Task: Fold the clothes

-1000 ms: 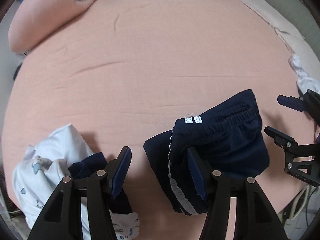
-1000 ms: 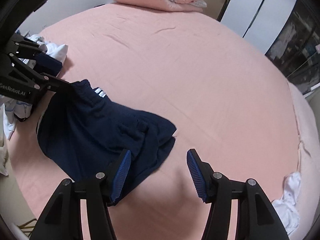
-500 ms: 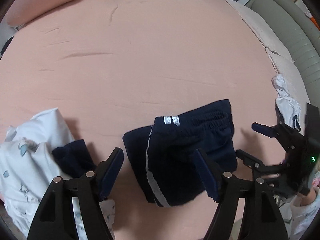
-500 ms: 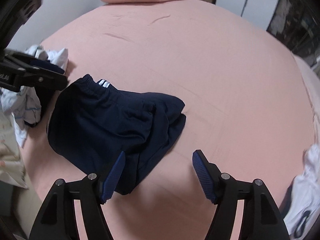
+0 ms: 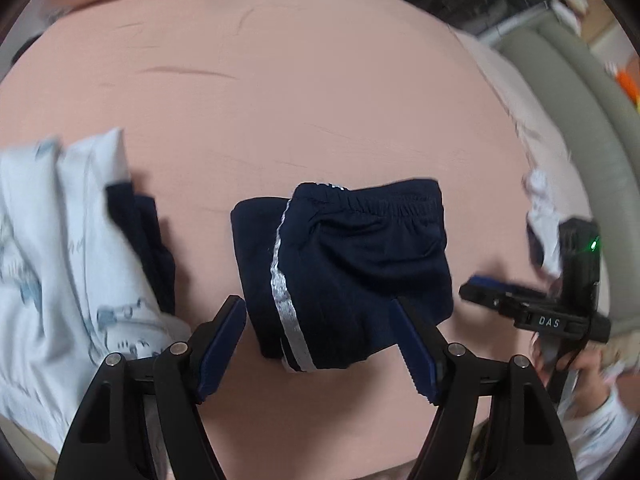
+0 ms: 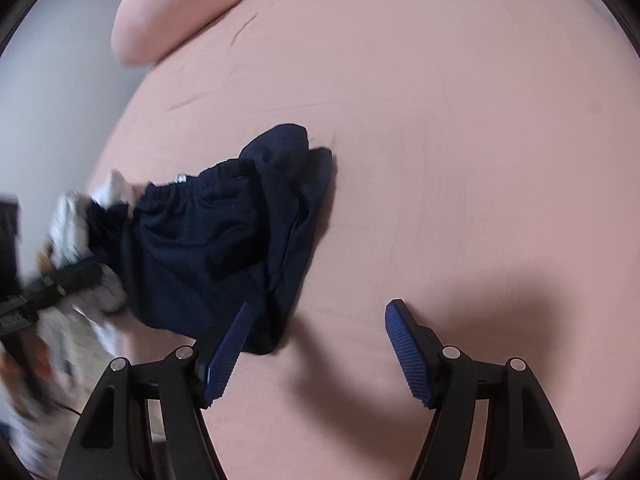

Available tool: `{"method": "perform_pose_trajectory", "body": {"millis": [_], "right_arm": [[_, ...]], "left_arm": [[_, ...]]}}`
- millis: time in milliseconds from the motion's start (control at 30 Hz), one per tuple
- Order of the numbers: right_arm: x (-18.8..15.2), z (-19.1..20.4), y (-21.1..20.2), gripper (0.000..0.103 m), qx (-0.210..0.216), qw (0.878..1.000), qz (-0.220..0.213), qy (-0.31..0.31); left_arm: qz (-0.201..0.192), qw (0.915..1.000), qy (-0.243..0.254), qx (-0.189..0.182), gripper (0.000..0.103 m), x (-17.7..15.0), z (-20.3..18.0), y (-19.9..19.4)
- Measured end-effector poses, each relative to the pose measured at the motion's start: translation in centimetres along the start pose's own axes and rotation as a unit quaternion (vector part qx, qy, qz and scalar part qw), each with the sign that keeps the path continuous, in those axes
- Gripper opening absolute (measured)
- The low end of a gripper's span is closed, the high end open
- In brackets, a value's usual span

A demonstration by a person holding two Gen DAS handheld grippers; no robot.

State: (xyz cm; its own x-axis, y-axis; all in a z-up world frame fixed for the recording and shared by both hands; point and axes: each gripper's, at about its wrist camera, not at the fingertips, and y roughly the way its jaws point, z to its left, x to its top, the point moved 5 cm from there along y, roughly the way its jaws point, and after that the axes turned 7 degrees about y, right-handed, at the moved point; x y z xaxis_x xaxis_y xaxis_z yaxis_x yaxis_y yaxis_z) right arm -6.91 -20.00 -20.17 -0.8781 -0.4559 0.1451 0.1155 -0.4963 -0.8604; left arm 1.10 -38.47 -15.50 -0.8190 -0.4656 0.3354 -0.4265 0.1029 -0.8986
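Folded navy shorts [image 5: 344, 268] with a silver side stripe and an elastic waistband lie on the pink bed sheet [image 5: 280, 80]. My left gripper [image 5: 316, 308] hovers over their near edge, open, its blue pads standing apart on either side of the fabric without pressing it. In the right wrist view the shorts [image 6: 212, 240] lie to the left. My right gripper [image 6: 320, 306] is open over bare sheet, with only its left pad [image 6: 228, 344] in front of the shorts' corner. The right gripper [image 5: 520, 304] also shows at the right of the left wrist view, held by a hand.
A white printed garment [image 5: 48, 260] with a dark navy piece [image 5: 144, 248] on it lies left of the shorts. A small white cloth [image 5: 540, 208] sits at the bed's right edge beside a grey-green padded frame [image 5: 568, 120]. A pink rolled quilt [image 6: 160, 20] lies at the far end.
Both grippers' jaws have spread wider and both have rolled and drawn back a little from the shorts. The shorts lie folded in the same place.
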Motion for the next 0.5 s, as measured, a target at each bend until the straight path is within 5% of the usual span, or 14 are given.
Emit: {"method": "perform_pose_trajectory", "body": {"millis": [167,333,500], "right_arm": [[-1.1,-1.6,-0.5,0.074,0.075,0.992,0.001,0.1],[-1.1,-1.8,-1.2,0.074,0.163,0.968,0.005,0.19],[-1.7,-0.1,0.4,0.074,0.181,0.957,0.001,0.227]], "left_arm": [[-0.032,0.9966,-0.072,-0.022,0.073,-1.4,0.8,-0.1],[-0.032,0.9969,-0.068,-0.024,0.073,-1.9,0.2,-0.5],[-0.029,0.9949,-0.07,-0.067,0.073,-2.6,-1.0,-1.9]]}}
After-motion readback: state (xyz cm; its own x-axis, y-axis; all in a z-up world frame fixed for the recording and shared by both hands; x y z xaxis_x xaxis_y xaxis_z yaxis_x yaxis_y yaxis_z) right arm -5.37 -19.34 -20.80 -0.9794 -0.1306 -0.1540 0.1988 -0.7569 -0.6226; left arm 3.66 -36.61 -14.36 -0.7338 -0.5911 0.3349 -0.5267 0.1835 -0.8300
